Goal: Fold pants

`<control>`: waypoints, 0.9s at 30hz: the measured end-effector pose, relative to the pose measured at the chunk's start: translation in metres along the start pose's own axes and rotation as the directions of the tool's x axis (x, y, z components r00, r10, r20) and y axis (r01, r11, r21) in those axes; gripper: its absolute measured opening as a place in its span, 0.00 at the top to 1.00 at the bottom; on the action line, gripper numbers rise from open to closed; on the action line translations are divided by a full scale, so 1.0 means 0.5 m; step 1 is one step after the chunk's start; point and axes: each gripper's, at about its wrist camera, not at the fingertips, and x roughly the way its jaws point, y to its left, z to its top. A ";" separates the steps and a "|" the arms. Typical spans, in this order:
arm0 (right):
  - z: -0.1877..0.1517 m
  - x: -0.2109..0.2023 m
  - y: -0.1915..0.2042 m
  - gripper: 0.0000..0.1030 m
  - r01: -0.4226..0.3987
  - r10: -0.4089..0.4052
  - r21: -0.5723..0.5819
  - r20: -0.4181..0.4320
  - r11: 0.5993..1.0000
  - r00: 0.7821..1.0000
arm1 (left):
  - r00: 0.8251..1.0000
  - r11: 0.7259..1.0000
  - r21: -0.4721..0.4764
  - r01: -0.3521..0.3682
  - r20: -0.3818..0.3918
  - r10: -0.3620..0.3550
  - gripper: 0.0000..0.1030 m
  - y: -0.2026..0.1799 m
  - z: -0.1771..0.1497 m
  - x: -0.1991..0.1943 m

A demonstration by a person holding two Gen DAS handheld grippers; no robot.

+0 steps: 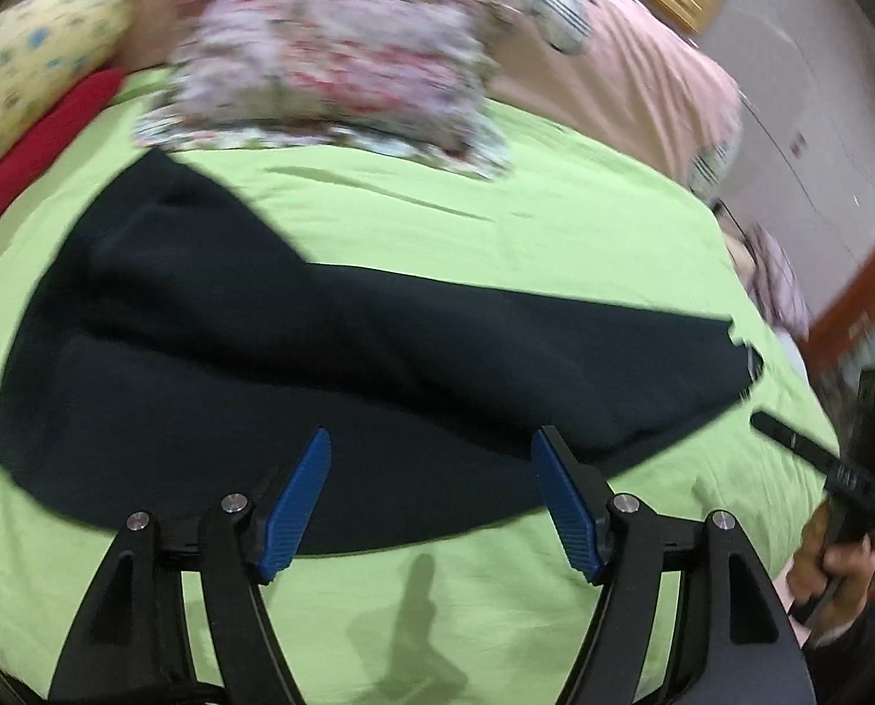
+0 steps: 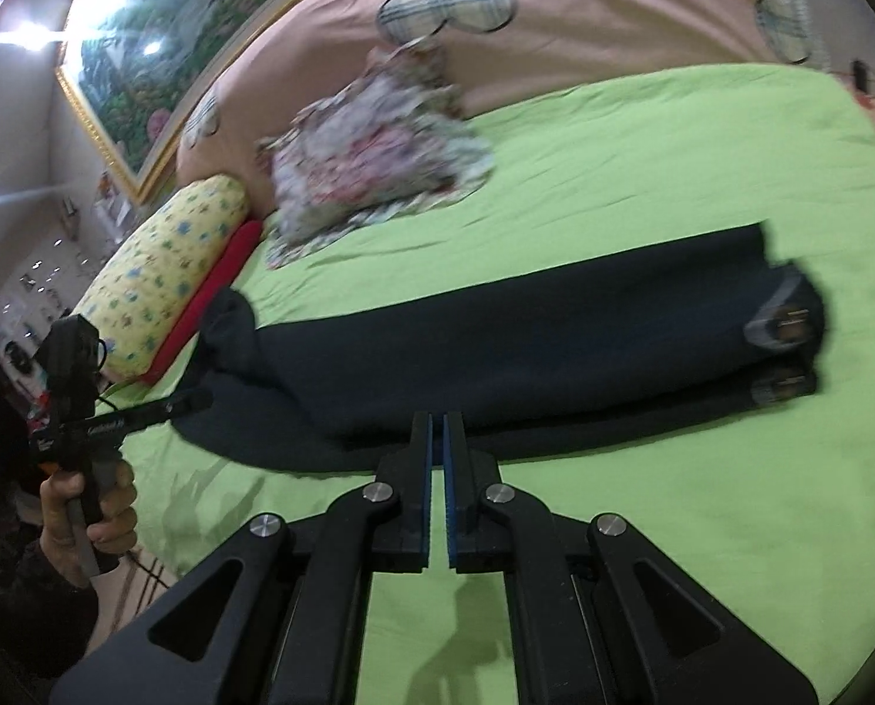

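Dark navy pants [image 1: 261,352] lie stretched across the green bedsheet [image 1: 496,223], folded lengthwise. Their waistband with a small label [image 2: 784,317] is at the right end in the right wrist view. My left gripper [image 1: 431,435] hovers open over the near edge of the pants, with nothing between its blue pads [image 1: 296,505]. My right gripper [image 2: 437,417] is shut just in front of the pants' near edge [image 2: 555,341], and no cloth shows between its pads. Each gripper also appears in the other's view, held in a hand [image 2: 108,505] [image 1: 837,576].
A pile of floral cloth [image 1: 332,59] lies beyond the pants. A yellow patterned pillow [image 1: 32,59] rests on a red cushion [image 1: 44,141] at the far left. A pink quilt [image 1: 643,59] is bunched along the back. A framed painting [image 2: 144,59] hangs on the wall.
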 end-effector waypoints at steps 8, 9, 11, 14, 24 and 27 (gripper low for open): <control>-0.010 0.075 0.098 0.96 -0.116 0.116 -0.012 -0.046 0.993 0.992 | 0.992 0.972 -0.215 -0.096 0.060 0.111 0.21 0.125 0.005 -0.049; -0.009 0.084 0.110 0.96 -0.123 0.122 -0.017 -0.052 0.992 0.991 | 0.988 0.964 -0.238 -0.116 0.072 0.137 0.21 0.136 0.004 -0.055; -0.006 0.101 0.130 0.85 -0.130 0.128 -0.021 -0.059 0.991 0.990 | 0.981 0.956 -0.262 -0.134 0.098 0.165 0.20 0.156 0.003 -0.066; -0.002 0.122 0.149 0.06 -0.138 0.137 -0.013 -0.067 0.990 0.988 | 0.974 0.951 -0.255 -0.173 0.102 0.204 0.20 0.166 0.012 -0.069; 0.021 0.186 0.240 0.07 -0.163 0.148 -0.196 -0.092 0.967 0.985 | 0.974 0.954 -0.244 -0.174 0.099 0.203 0.19 0.175 0.092 -0.046; 0.028 0.216 0.262 0.16 -0.128 0.104 -0.259 -0.105 0.957 0.989 | 0.972 0.948 -0.248 -0.201 0.073 0.225 0.19 0.168 0.137 -0.015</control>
